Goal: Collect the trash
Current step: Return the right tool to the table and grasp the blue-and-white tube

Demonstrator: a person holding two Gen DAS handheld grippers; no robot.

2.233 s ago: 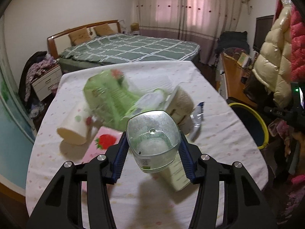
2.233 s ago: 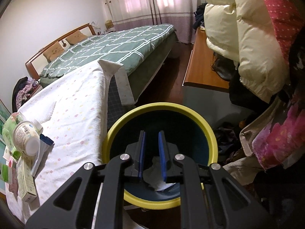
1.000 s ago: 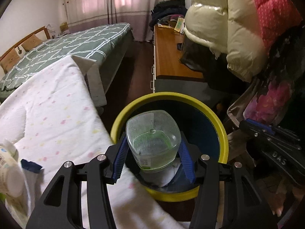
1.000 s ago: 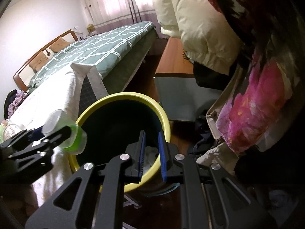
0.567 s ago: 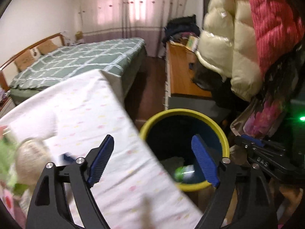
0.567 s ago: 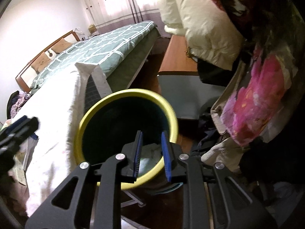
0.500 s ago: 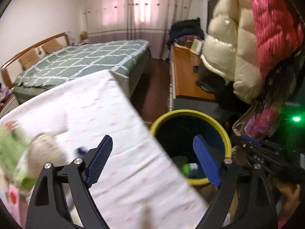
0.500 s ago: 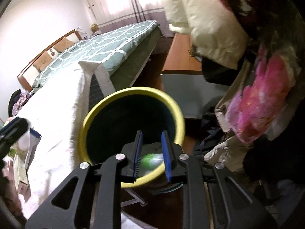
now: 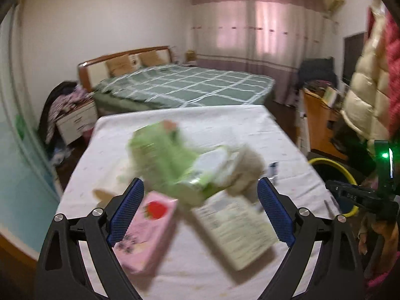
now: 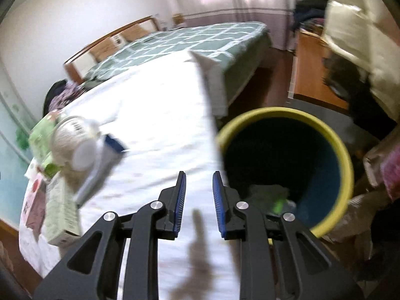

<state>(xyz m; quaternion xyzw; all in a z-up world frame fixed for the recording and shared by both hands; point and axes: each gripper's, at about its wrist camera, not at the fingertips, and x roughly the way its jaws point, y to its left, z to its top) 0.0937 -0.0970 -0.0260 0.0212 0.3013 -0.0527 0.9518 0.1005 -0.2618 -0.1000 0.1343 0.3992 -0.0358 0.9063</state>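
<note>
Left wrist view: the left gripper [image 9: 200, 210] fills the bottom of the frame, its jaws wide and opening further, with nothing pressed between the blue pads [image 9: 126, 210]. Above and between them, mid-frame, a blurred heap of trash lies on the white table [image 9: 225, 120]: a pink carton [image 9: 147, 227] with a strawberry at lower left, a green pack [image 9: 162, 155] above it, a pale box [image 9: 235, 227] at lower centre-right and a white jar [image 9: 240, 167] just above that. At the right edge, the yellow rim of the bin [image 9: 332, 167] shows beyond the table edge, and the right gripper's [image 9: 360, 195] black body crosses in front of it.

Right wrist view: at far left the same heap sits on the table [image 10: 160, 105], with the pack [image 10: 40, 135], jar [image 10: 72, 140] and box [image 10: 62, 215] touching, and a blue-tipped wrapper [image 10: 102, 160] leaning beside the jar. At bottom centre the right gripper [image 10: 199, 200] has its jaws a little apart with nothing between them, over the table edge. At right stands the bin [image 10: 347, 160], just beside the table, with pale and green trash [image 10: 272, 197] in its bottom.
</note>
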